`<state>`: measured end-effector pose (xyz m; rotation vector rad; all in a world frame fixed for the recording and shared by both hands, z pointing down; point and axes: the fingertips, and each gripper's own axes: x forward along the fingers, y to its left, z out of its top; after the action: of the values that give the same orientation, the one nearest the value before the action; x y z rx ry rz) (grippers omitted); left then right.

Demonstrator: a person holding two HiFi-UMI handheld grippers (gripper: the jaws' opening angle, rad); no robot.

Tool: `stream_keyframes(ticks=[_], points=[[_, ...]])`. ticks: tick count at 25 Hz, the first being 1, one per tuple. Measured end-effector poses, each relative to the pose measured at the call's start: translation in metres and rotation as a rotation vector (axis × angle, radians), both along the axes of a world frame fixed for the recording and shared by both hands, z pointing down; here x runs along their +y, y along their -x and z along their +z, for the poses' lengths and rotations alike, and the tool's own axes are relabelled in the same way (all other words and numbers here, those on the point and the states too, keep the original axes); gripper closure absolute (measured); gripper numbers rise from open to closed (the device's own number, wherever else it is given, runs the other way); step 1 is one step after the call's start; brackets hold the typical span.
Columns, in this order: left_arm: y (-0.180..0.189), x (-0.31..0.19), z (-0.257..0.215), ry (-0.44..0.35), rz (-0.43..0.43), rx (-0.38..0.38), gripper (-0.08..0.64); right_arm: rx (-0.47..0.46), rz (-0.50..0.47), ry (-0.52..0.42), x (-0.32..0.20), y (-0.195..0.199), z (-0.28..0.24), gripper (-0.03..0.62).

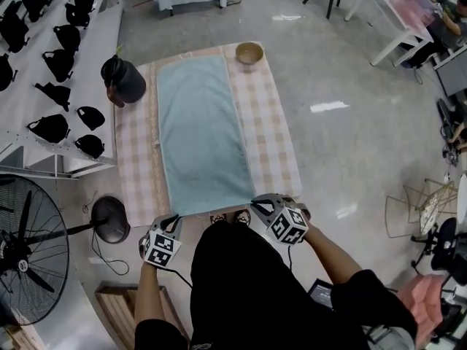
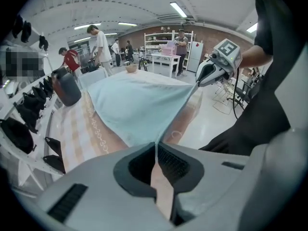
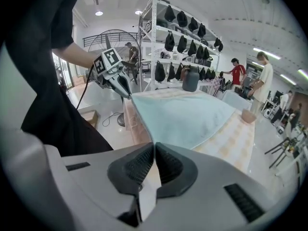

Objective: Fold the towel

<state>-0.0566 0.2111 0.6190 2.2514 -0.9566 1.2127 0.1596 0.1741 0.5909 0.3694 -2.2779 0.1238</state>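
Clamping the near corners of the towel (image 1: 204, 137) in the left gripper (image 2: 155, 153) and right gripper (image 3: 154, 153), both pinched closed, the rest lying flat along the table (image 1: 273, 144) — risking a thin corner slipping free, or dragging the far end crooked by pulling unevenly.

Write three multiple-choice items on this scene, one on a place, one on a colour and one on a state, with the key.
1. Where on the table is the bowl, seen from the head view?
A. far right corner
B. near left corner
C. the middle

2. What colour is the towel?
A. red
B. pale blue-green
C. black

3. How do the left gripper and right gripper stand?
A. both open, holding nothing
B. each shut on a near corner of the towel
C. both shut on the bowl

Key:
1 A: the bowl sits by the far right corner, beside the towel.
2 B: all views show it as pale blue-green.
3 B: each gripper view shows cloth pinched between closed jaws.
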Motion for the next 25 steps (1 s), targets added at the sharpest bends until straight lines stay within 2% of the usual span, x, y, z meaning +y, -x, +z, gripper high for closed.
stream_keyframes(ticks=[3,6,12,16,19,23,25], points=[[0.001,-0.024,-0.015,-0.046,-0.013,-0.001,0.538,-0.015,0.020,-0.051,-0.027,0.001,-0.020,0.575],[0.005,-0.059,-0.051,-0.112,-0.043,-0.001,0.538,-0.034,0.039,-0.094,-0.058,0.005,-0.050,0.575],[0.013,-0.136,-0.124,-0.255,-0.103,0.053,0.538,-0.083,0.086,-0.181,-0.127,0.009,-0.108,0.577],[0.020,-0.190,-0.147,-0.320,-0.152,0.089,0.538,-0.104,0.130,-0.245,-0.179,0.014,-0.133,0.577],[0.020,-0.226,-0.152,-0.345,-0.181,0.107,0.540,-0.117,0.165,-0.261,-0.213,0.016,-0.141,0.577],[0.020,-0.275,-0.157,-0.348,-0.241,0.161,0.540,-0.142,0.240,-0.267,-0.263,0.017,-0.150,0.577],[0.023,-0.301,-0.155,-0.346,-0.263,0.164,0.540,-0.150,0.272,-0.266,-0.287,0.021,-0.151,0.577]])
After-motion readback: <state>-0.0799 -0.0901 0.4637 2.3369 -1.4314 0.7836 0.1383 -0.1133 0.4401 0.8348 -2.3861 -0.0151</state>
